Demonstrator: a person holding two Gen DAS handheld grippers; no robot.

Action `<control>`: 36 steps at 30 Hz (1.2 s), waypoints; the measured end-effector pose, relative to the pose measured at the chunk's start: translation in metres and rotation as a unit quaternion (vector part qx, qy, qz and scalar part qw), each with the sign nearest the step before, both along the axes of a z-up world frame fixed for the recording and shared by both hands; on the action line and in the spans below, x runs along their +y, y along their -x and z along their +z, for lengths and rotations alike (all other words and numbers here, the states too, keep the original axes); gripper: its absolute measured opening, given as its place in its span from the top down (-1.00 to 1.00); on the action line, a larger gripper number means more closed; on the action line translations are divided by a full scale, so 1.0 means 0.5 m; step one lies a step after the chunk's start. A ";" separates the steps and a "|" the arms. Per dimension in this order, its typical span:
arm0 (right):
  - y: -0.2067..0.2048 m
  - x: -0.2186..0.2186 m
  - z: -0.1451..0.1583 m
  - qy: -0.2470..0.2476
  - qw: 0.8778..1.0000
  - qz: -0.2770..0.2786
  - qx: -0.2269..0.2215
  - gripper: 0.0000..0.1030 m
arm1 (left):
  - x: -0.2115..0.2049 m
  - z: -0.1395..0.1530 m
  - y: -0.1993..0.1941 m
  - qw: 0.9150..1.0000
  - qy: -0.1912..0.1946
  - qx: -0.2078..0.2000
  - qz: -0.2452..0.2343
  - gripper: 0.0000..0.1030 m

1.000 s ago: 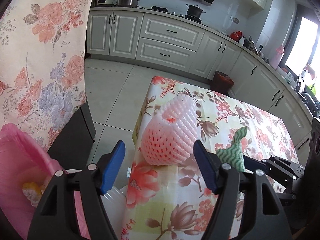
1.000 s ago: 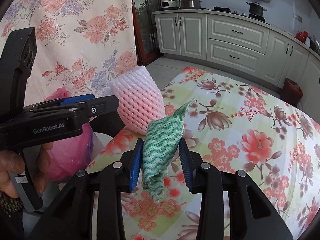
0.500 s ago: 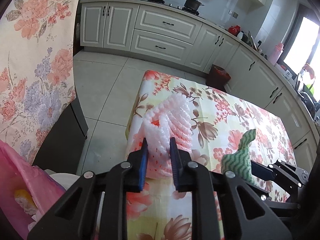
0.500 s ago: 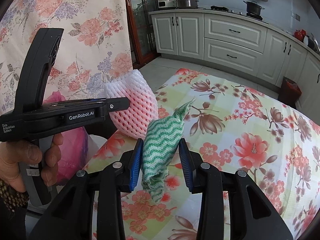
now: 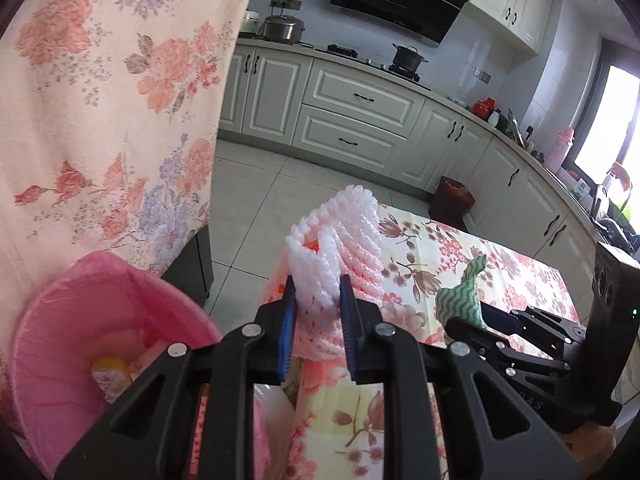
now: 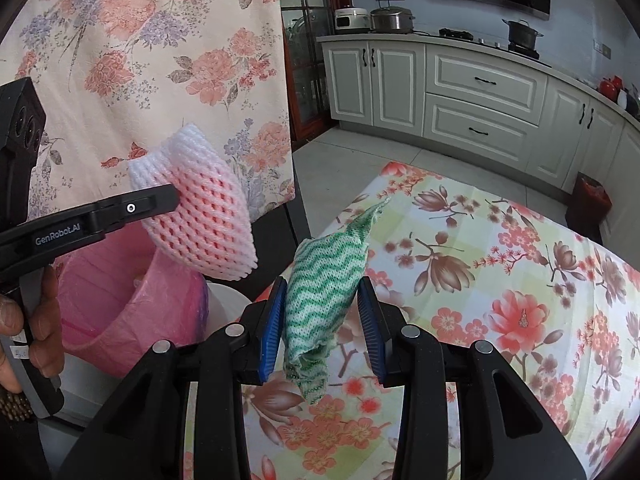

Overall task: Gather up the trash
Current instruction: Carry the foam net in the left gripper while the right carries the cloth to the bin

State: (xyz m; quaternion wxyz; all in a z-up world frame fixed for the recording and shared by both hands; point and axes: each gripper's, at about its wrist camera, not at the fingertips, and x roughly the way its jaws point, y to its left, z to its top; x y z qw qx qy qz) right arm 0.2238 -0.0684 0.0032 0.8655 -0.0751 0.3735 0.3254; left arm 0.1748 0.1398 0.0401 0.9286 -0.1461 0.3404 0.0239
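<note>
Evidently light and compressible, the pink foam-mesh fruit sleeve (image 5: 340,256) is pinched at its rim by the left gripper (image 5: 318,312), beyond the tabletop's corner; the crumpled green-and-white wavy cloth (image 6: 324,292) is clamped by the right gripper (image 6: 322,320).

two close wrist views facing kitchen, sharing floral table (image 5: 460,256)

A: Support? Table (image 6: 500,280) with floral cloth, pink and brown blooms on yellow-green checks, corner toward the cameras.

B: Anything lying on it?

A: Can't see anything resting on the visible part.

B: Floor?

A: Grey tiled floor (image 5: 256,216). A dark red bin (image 5: 451,199) stands on it by the cabinets, just past the table's far end. Pink-lined bin (image 6: 120,304) beside the table's near corner; its base is hidden.
</note>
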 end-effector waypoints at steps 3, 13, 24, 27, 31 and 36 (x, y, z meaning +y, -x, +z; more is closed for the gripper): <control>0.017 0.024 0.014 -0.002 1.000 0.012 -0.005 0.31 | 0.036 0.020 0.049 1.000 -0.004 -0.007 0.023 0.61; 0.060 0.097 0.038 -0.002 0.999 0.041 -0.014 0.31 | 0.128 0.033 0.172 0.996 -0.014 -0.015 0.087 0.60; 0.108 0.182 0.054 -0.001 0.997 0.074 -0.021 0.31 | 0.181 0.020 0.241 0.992 -0.022 -0.012 0.121 0.60; 0.120 0.202 0.054 0.000 0.996 0.083 -0.022 0.31 | 0.191 0.019 0.254 0.992 -0.022 -0.012 0.127 0.60; 0.133 0.227 0.054 0.001 0.996 0.092 -0.022 0.31 | 0.201 0.018 0.271 0.990 -0.024 -0.013 0.135 0.60; 0.143 0.246 0.057 0.002 0.995 0.099 -0.023 0.31 | 0.209 0.016 0.285 0.989 -0.026 -0.012 0.143 0.59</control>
